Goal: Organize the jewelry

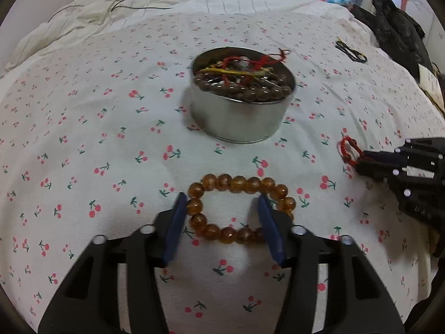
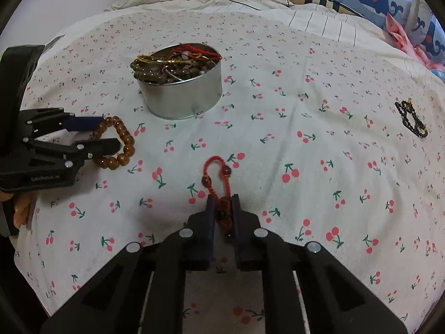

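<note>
Left gripper (image 1: 221,208) stands wide, its blue pads straddling a ring of glossy amber beads (image 1: 239,211) lying on the cherry-print sheet (image 1: 83,139). Right gripper (image 2: 224,208) is pinched narrow on a braided red cord bracelet (image 2: 219,178). Round metal tin (image 1: 239,105), at 12 o'clock, holds brown beads and cords. Lettering on the gripper body is unreadable.

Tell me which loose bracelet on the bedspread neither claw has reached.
The black bracelet, lying alone far right. The amber beaded bracelet sits between the left claw's fingers; the red cord bracelet is in the right claw.
</note>
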